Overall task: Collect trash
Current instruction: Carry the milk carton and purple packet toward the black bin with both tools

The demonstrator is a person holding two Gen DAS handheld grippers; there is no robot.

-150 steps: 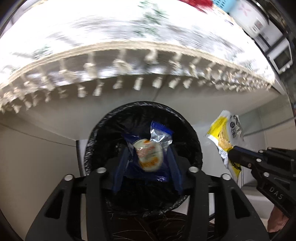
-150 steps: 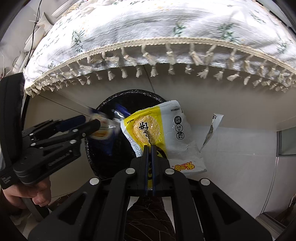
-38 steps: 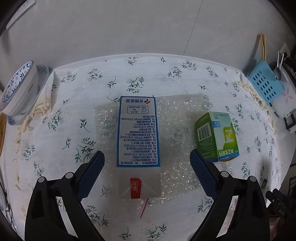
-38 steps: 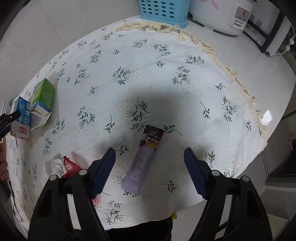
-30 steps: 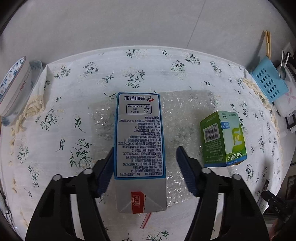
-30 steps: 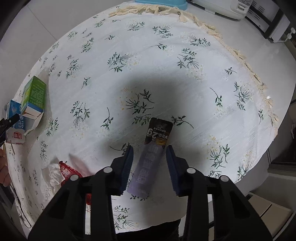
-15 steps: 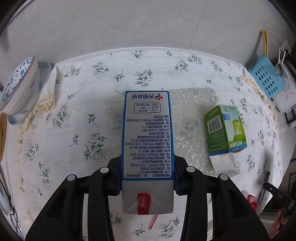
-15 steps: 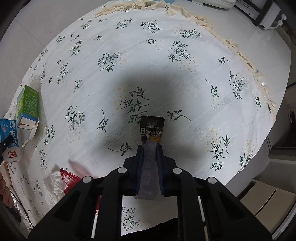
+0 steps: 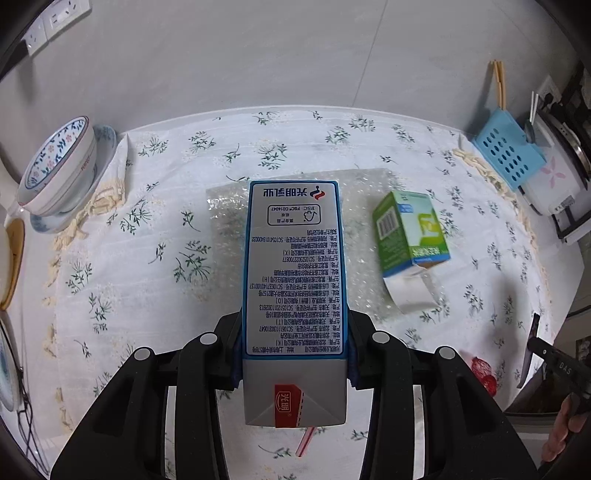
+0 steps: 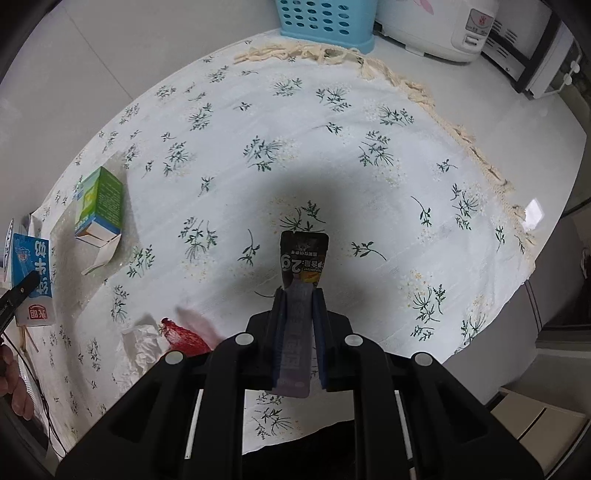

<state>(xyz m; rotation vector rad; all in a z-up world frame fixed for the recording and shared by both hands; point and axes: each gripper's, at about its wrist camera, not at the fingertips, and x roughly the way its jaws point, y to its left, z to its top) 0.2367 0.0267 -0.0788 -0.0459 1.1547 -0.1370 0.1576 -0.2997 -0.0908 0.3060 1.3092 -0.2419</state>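
The lifting step is in hand: the left gripper [image 9: 294, 354] is clamped on the milk carton [image 9: 295, 273], the right gripper [image 10: 298, 332] pinched narrowly on the purple sachet [image 10: 301, 280], both just above the tablecloth [image 10: 332, 155]. Next, a carry to a bin — none is visible. Only the right view shows the crumpled red wrapper [image 10: 184, 334] clearly; the bowls [image 9: 55, 170] at far left appear only in the left view.

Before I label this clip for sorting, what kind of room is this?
Most likely a home kitchen or dining corner: a rice cooker stands beside the table, a patterned bowl sits at its edge, and chopsticks rise from a blue utensil basket.
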